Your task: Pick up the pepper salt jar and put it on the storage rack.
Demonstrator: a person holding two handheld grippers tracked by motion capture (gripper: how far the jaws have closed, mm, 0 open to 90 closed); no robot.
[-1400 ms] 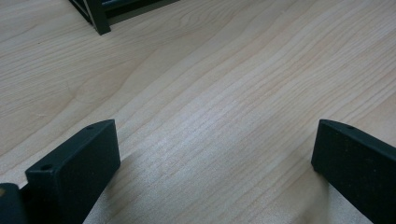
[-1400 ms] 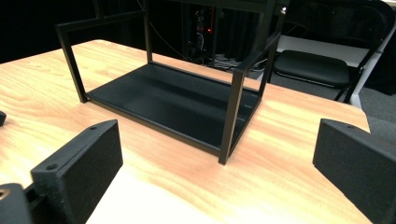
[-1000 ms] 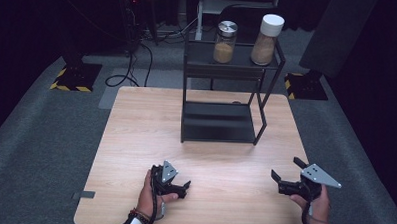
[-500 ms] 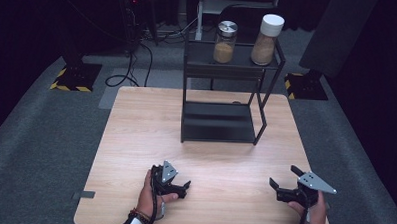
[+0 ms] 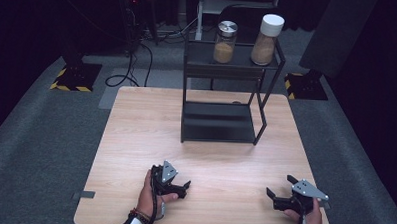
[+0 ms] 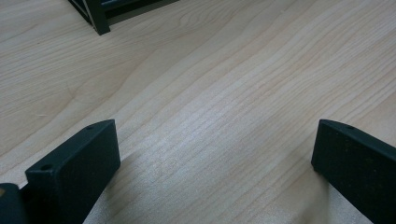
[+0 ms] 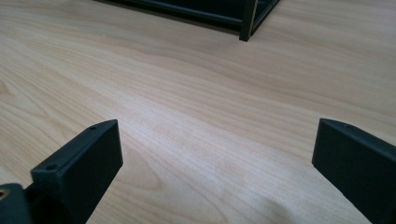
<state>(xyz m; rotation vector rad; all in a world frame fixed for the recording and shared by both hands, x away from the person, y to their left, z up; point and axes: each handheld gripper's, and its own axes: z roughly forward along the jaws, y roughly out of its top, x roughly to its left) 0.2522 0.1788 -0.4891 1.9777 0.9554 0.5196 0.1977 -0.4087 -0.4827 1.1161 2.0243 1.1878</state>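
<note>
Nearest the person, both tools rest low over the wooden table (image 5: 135, 140). The left gripper (image 5: 184, 184) sits at about seven o'clock of the tabletop, its jaws spread wide with nothing between them; the left gripper view has bare wood grain running between the two black pads. The right gripper (image 5: 278, 192) sits at five o'clock, jaws equally wide and empty, angled inward toward the middle. Held like this, apart and open, they look ready to reach rather than to carry.

Farther off, at twelve o'clock, stands the black two-tier rack (image 5: 221, 128), its lower shelf bare. On the top shelf two jars stand upright, near each other but apart: the metal-lidded jar (image 5: 225, 42) on the left and the taller white-lidded jar (image 5: 266, 39) on the right. Both seem to hold a tan, grainy filling, though at this distance I can't tell what it is.
</note>
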